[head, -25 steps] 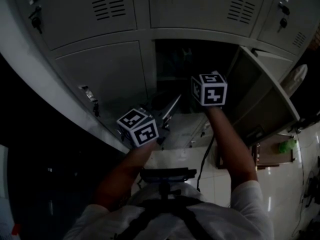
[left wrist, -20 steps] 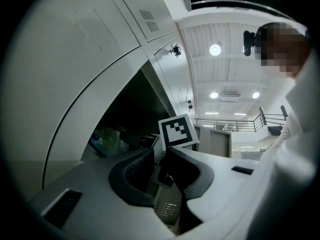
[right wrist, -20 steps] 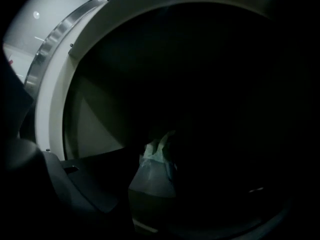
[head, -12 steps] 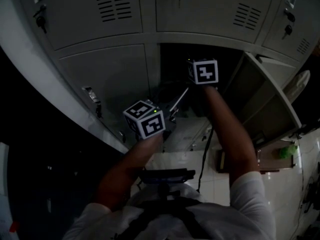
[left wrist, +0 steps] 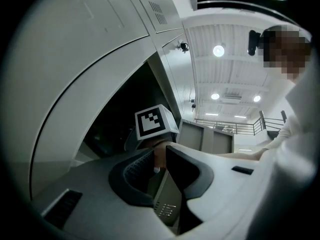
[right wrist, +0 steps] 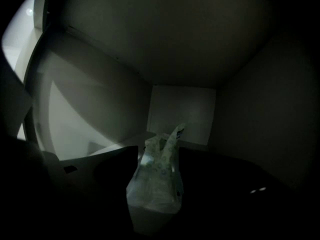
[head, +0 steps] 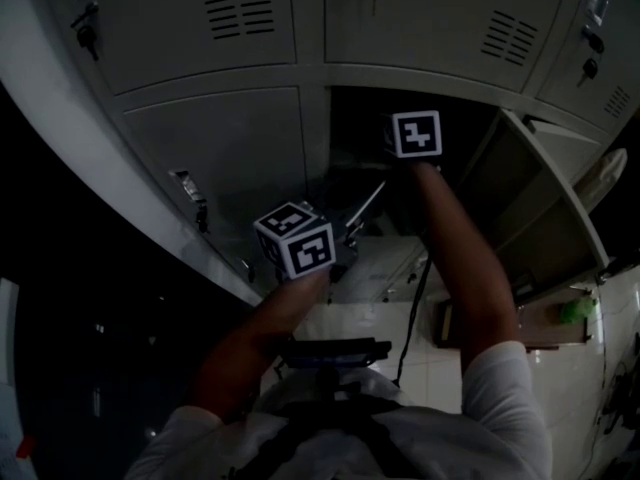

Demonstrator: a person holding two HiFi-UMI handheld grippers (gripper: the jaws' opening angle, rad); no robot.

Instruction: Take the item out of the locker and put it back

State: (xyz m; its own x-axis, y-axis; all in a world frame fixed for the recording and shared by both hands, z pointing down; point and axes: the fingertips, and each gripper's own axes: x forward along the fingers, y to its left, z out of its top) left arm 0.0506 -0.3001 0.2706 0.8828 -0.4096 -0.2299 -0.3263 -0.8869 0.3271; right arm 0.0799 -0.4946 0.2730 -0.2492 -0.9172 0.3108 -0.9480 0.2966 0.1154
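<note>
open compartment (head: 355, 128): at 12 o'clock from the person, in the second locker row, directly below the upper row (head: 420, 8).
compartment door (head: 535, 193): swung outward, at 3 o'clock of the opening.
closed door (head: 215, 158): adjoins the opening at 9 o'clock.
bag (right wrist: 156, 184): upright inside the open compartment, before the rear wall (right wrist: 182, 114).
right gripper (right wrist: 159, 149): reaches into the opening; its jaws, which have just been opening, flank the bag.
left gripper (left wrist: 159, 159): outside, at 7 o'clock of the opening.
vented panel (left wrist: 167, 199): edge clamped between the left gripper jaws.
</note>
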